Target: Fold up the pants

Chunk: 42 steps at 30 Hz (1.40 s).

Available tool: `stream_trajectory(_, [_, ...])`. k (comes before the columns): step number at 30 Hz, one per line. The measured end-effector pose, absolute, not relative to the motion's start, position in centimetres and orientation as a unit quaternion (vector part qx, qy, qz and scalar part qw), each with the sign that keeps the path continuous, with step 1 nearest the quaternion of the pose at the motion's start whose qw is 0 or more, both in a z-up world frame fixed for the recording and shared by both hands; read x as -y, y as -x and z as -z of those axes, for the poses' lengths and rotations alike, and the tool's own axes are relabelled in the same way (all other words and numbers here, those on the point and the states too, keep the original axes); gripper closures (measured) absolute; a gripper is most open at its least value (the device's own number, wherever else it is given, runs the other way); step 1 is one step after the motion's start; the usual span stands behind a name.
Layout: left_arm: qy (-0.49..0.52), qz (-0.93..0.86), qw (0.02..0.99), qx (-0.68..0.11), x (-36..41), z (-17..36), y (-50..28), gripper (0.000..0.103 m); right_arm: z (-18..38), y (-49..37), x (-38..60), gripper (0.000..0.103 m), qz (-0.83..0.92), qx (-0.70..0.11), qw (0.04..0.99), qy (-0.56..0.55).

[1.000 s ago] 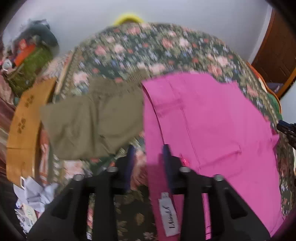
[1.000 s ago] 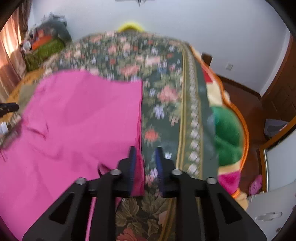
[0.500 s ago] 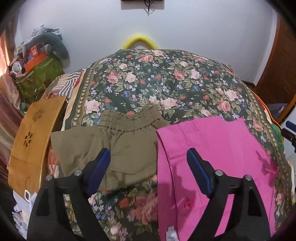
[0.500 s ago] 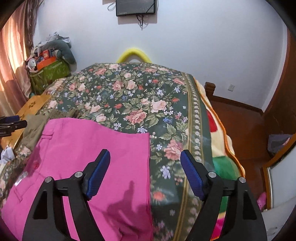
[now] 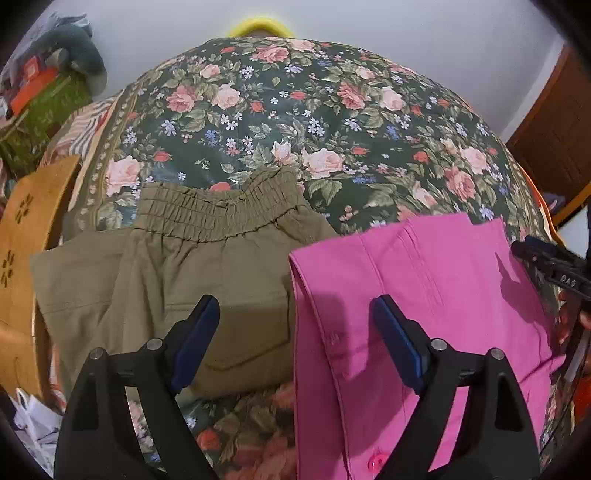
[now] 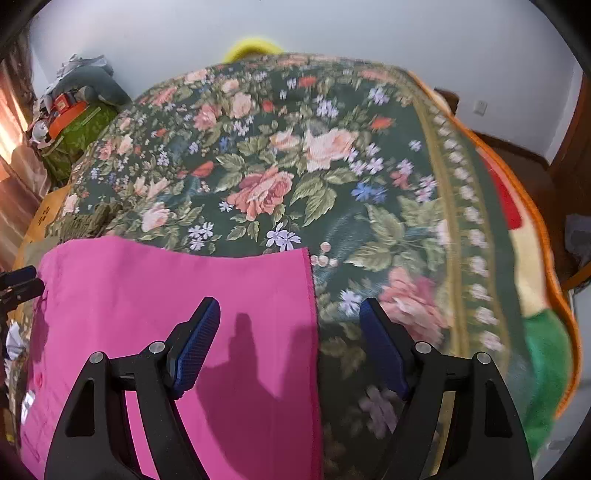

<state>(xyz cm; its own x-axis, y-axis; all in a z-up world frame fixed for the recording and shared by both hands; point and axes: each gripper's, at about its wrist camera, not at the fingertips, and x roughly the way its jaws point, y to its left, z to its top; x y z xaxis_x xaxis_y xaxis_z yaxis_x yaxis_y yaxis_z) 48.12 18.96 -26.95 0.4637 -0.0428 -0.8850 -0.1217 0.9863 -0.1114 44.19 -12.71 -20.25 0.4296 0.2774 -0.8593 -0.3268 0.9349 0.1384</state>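
on floral bedspread point(image 5: 295, 110), pink pants point(image 5: 424, 295), olive pants point(image 5: 184, 266)

Floral bedspread point(image 5: 332, 122) w/ yellow hoop point(image 5: 260, 24) behind. Wooden board point(image 5: 26, 236) at left; green bag point(image 6: 79, 134) beyond

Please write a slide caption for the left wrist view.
Open left tongs hover over pink pants beside folded olive pants.

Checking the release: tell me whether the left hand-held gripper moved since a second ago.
Yes. The left hand-held gripper opened, letting go of the pink pants.
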Motion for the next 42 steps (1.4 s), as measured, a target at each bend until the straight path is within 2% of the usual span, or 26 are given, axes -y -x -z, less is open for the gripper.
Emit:
stream_trajectory(4, [0.115,0.001,0.85,-0.513,-19.5,27.3,-48.7,0.021,21.7,-45.3,12.1,0.03,-0.187,-0.518,0.834,0.018])
stream_trajectory(6, [0.126,0.024,0.847,-0.516,-19.3,27.5,-48.9,0.037,21.9,-45.4,11.4,0.032,-0.191,-0.515,0.835,0.041])
stream_trajectory(7, [0.129,0.031,0.847,-0.516,-19.1,27.6,-49.0,0.041,22.0,-45.4,10.9,0.034,-0.192,-0.514,0.834,0.057])
stream_trajectory(9, [0.132,0.041,0.846,-0.514,-18.6,27.5,-49.1,0.055,22.2,-45.4,10.2,0.05,-0.188,-0.511,0.834,0.087])
stream_trajectory(10, [0.129,0.041,0.848,-0.513,-18.2,27.5,-49.1,0.057,22.3,-45.2,9.9,0.056,-0.189,-0.509,0.835,0.095])
stream_trajectory(11, [0.12,0.036,0.851,-0.511,-17.9,27.3,-49.0,0.058,22.3,-45.1,9.8,0.075,-0.189,-0.507,0.836,0.098])
stream_trajectory(12, [0.111,0.035,0.853,-0.508,-17.5,27.2,-49.0,0.064,22.4,-45.2,9.9,0.094,-0.189,-0.507,0.835,0.096])
stream_trajectory(13, [0.103,0.037,0.856,-0.506,-17.2,27.0,-48.9,0.068,22.5,-45.2,10.0,0.097,-0.187,-0.51,0.835,0.093])
stream_trajectory(15, [0.076,0.031,0.866,-0.494,-16.2,26.4,-48.5,0.08,22.5,-45.1,10.1,0.099,-0.178,-0.505,0.84,0.09])
stream_trajectory(18, [0.017,0.012,0.88,-0.475,-14.5,25.4,-47.7,0.089,22.0,-44.7,10.0,0.1,-0.167,-0.498,0.846,0.092])
stream_trajectory(22, [0.005,0.002,0.886,-0.464,-14.3,23.4,-47.1,0.09,19.4,-44.1,10.2,0.101,-0.165,-0.472,0.861,0.093])
stream_trajectory(31, [0.013,-0.005,0.907,-0.421,-14.3,16.9,-45.0,0.09,9.5,-41.2,11.5,0.101,-0.173,-0.388,0.903,0.066])
stream_trajectory(42, [0.002,0.003,0.917,-0.399,-13.4,14.3,-38.4,0.09,6.2,-33.0,12.9,0.101,-0.202,-0.349,0.913,0.057])
